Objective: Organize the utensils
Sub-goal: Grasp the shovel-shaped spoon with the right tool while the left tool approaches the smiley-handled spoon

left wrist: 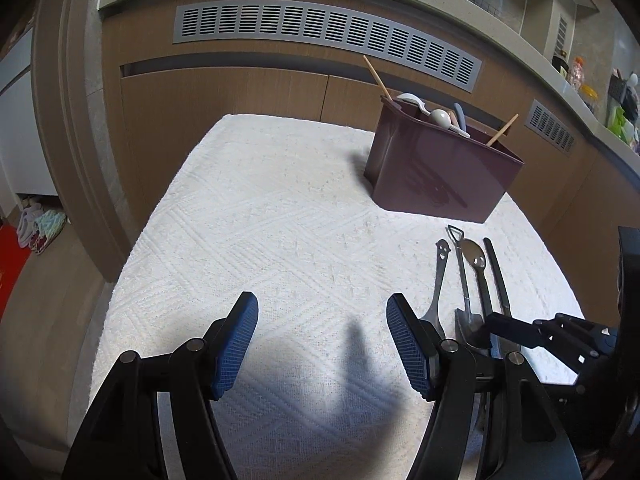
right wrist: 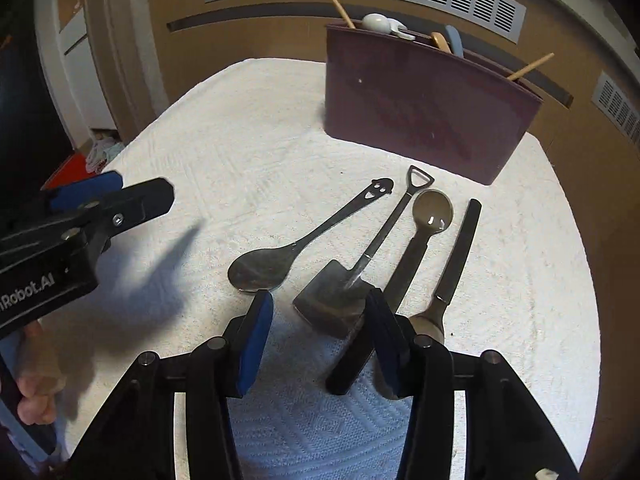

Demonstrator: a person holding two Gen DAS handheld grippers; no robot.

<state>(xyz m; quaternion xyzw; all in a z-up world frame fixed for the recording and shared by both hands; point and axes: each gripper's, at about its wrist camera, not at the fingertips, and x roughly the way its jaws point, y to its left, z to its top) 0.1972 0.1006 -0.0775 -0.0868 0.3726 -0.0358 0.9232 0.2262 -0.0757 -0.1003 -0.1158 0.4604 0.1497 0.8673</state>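
1. Four loose utensils lie side by side on the white towel (right wrist: 248, 128) that covers the bench, in the lower middle of the right wrist view: a smiley-handled spoon (right wrist: 280, 256), a shovel-shaped spoon (right wrist: 340, 292), a dark-handled spoon (right wrist: 424, 220) and a black-handled piece (right wrist: 460, 248) whose working end is hidden behind the jaws.
2. The maroon holder (right wrist: 420, 112) stands upright in the upper right of that view, well apart from the row, with chopsticks and pale spoons already sticking out of it.
3. The right gripper (right wrist: 320, 332) hovers low over the near end of the row, jaws spread and pinching nothing; the shovel-shaped spoon's blade sits just ahead, between the blue pads (right wrist: 256, 340).
4. The left gripper (left wrist: 320, 340) is over bare towel at the lower centre of its own view, jaws also spread and empty, the row lying to its right.
5. The metal pieces are probably light, stiff and slick, and lie flat against soft cloth, so the pads may skid off a thin edge.
6. The narrow shaft just above the bowl looks the better place to grip than the broad blade.
7. Neighbours lie close together; a wide closing could drag two at once.
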